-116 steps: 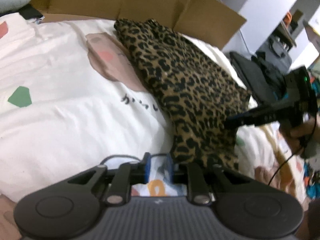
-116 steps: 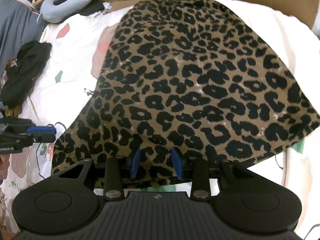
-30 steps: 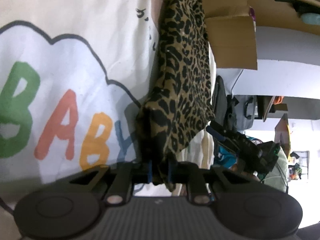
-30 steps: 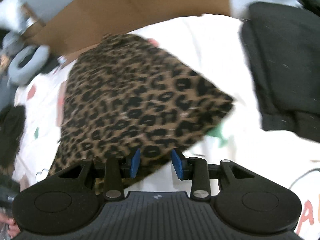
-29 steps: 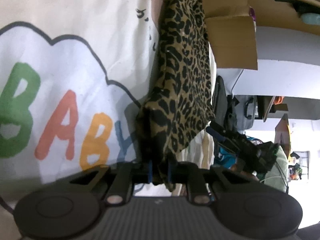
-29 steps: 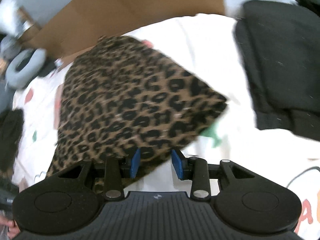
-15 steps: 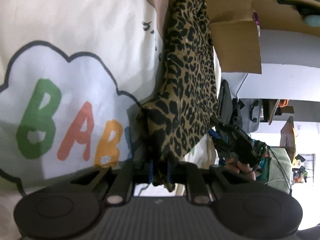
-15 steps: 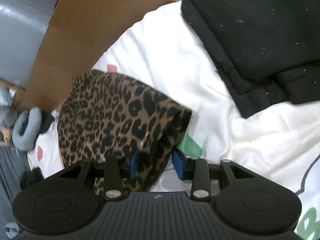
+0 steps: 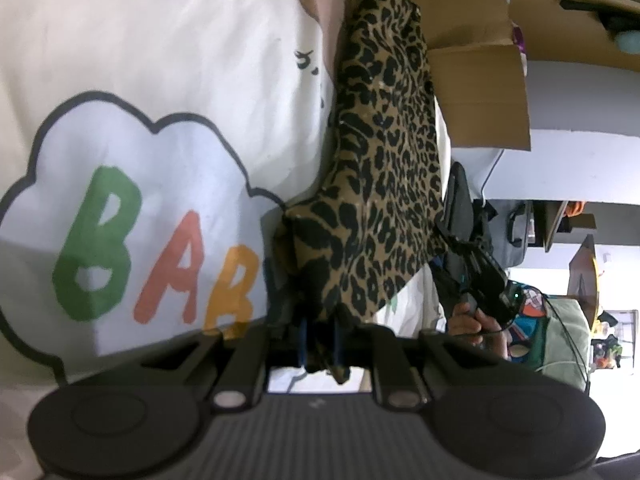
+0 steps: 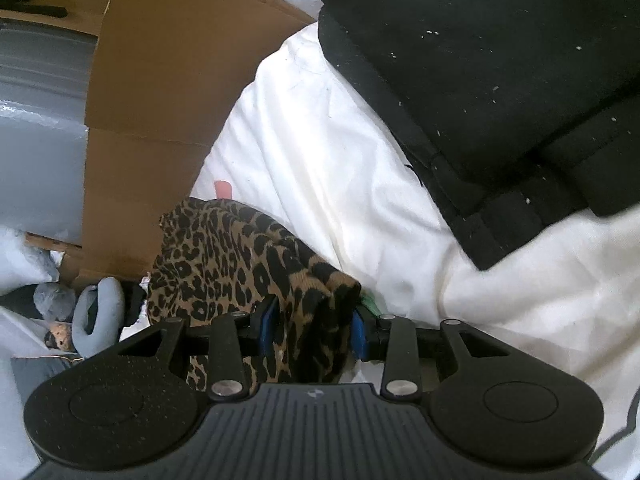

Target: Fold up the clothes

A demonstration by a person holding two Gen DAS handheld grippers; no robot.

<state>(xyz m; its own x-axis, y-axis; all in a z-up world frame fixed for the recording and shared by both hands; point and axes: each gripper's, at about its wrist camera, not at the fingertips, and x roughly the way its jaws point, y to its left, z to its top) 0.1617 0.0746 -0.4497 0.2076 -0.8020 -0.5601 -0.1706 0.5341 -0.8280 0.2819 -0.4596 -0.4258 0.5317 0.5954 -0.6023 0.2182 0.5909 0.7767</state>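
A leopard-print garment (image 9: 384, 152) lies stretched along a white printed bedsheet (image 9: 160, 40). My left gripper (image 9: 320, 342) is shut on its near corner, and the cloth rises bunched from the fingers. In the left wrist view, a hand (image 9: 470, 318) holds my right gripper (image 9: 450, 236) at the garment's far right edge. In the right wrist view, the garment (image 10: 224, 256) is bunched up, and one corner sits between the blue pads (image 10: 269, 322) of my right gripper (image 10: 314, 326). Those jaws are still spread wide.
A folded black garment (image 10: 500, 80) lies on the sheet (image 10: 320, 140) to the right. A brown cardboard box (image 10: 160, 80) stands behind the leopard cloth, also visible as cardboard flaps (image 9: 480, 92). A grey neck pillow (image 10: 96, 300) lies at the left. Clutter fills the room beyond the bed.
My right gripper has swung toward the garment's right corner, which has moved in between its pads and bunched up. My left gripper keeps its hold, with only a slight shift.
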